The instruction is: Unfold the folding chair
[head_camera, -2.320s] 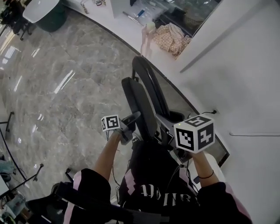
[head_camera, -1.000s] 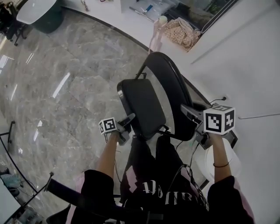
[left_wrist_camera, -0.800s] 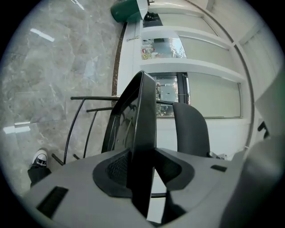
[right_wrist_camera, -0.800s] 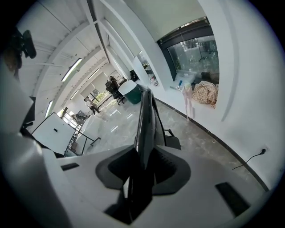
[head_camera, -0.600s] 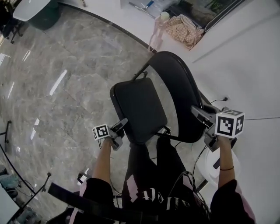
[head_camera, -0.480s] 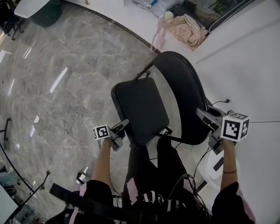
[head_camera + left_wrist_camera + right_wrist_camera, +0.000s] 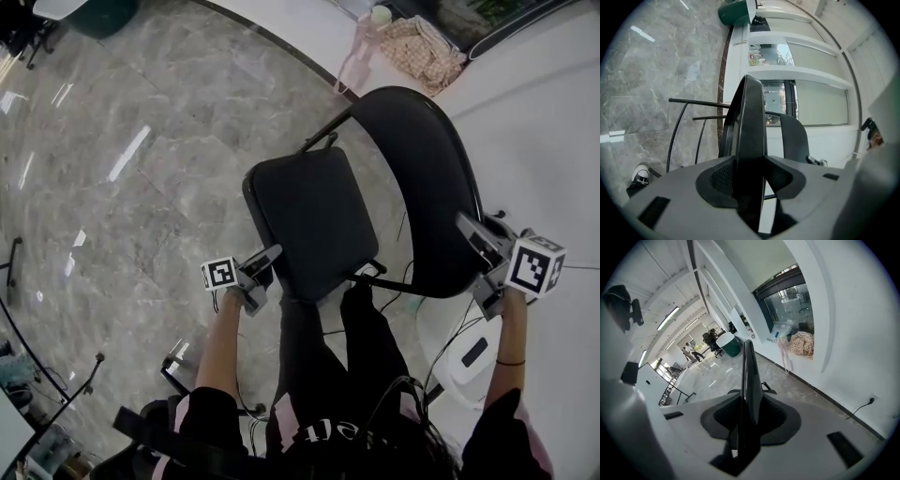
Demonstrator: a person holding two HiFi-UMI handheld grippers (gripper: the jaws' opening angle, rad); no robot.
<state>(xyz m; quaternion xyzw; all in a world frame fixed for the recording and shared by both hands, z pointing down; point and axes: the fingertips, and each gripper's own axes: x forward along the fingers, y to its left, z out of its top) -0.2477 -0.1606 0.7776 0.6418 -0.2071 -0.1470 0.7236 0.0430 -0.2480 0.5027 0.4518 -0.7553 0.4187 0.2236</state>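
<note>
Most of the unfolding is looking done: the folding chair (image 7: 375, 197) is standing on the marble floor (image 7: 141, 141) in front of you, its seat (image 7: 309, 220) lying close to level and its backrest (image 7: 422, 178) rising behind. Your right gripper (image 7: 472, 232) is pinching the backrest's edge. Your left gripper (image 7: 265, 259) has just been opening its jaws, which are sitting spread around the seat's front corner rather than squeezing it. What is remaining, I judge, is letting go and checking the legs. No brand is showing; only square markers on the cubes (image 7: 536, 264), and the lettering on your dark top (image 7: 328, 431) is proving unreadable.
</note>
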